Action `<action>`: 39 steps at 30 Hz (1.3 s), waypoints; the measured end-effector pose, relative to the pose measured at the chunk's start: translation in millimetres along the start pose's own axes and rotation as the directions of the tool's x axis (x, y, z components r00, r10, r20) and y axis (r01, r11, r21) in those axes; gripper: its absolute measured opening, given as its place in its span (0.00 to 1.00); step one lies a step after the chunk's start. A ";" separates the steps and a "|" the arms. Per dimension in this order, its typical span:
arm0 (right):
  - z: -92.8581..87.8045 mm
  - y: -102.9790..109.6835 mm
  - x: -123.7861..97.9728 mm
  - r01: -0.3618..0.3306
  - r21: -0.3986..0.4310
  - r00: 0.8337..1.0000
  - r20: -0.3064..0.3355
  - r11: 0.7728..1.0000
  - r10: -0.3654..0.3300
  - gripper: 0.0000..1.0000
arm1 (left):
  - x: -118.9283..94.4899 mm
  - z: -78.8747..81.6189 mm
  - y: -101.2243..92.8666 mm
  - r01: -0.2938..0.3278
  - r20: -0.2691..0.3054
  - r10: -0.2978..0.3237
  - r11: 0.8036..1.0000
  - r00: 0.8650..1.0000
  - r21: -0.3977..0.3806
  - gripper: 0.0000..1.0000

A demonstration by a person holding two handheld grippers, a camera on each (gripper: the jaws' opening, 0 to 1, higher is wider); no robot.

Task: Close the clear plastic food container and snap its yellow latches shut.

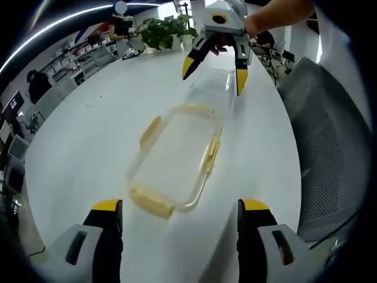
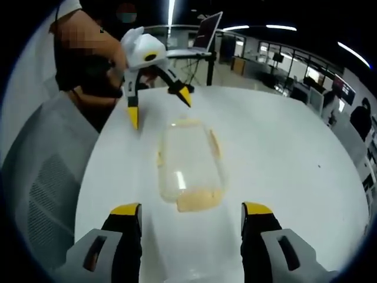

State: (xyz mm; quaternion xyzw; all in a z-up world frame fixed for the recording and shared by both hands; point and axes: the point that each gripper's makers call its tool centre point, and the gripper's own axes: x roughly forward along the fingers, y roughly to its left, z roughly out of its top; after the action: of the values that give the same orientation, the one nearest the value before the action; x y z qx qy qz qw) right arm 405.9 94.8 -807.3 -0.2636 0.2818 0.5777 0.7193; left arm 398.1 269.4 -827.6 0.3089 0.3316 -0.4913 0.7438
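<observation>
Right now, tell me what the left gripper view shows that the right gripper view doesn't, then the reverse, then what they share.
Left gripper view: potted plants at the table's far end, and the right gripper hanging open beyond the container.
Right gripper view: an open laptop at the far edge, and the left gripper open beyond the container.
Both: the clear container with yellow latches on the white table, and a grey mesh chair.
</observation>
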 end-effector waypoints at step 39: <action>-5.2 -5.8 40.2 -0.091 -0.117 0.985 -0.158 0.989 0.072 0.64 | 17.2 -17.3 22.8 0.109 -0.167 -0.075 0.972 0.983 0.207 0.74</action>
State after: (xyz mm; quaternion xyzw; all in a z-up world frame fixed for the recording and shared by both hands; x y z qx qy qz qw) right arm 418.0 117.3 -839.1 -0.3396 0.3105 0.6009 0.6536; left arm 421.2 281.3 -848.5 0.4100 0.3483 -0.5323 0.6537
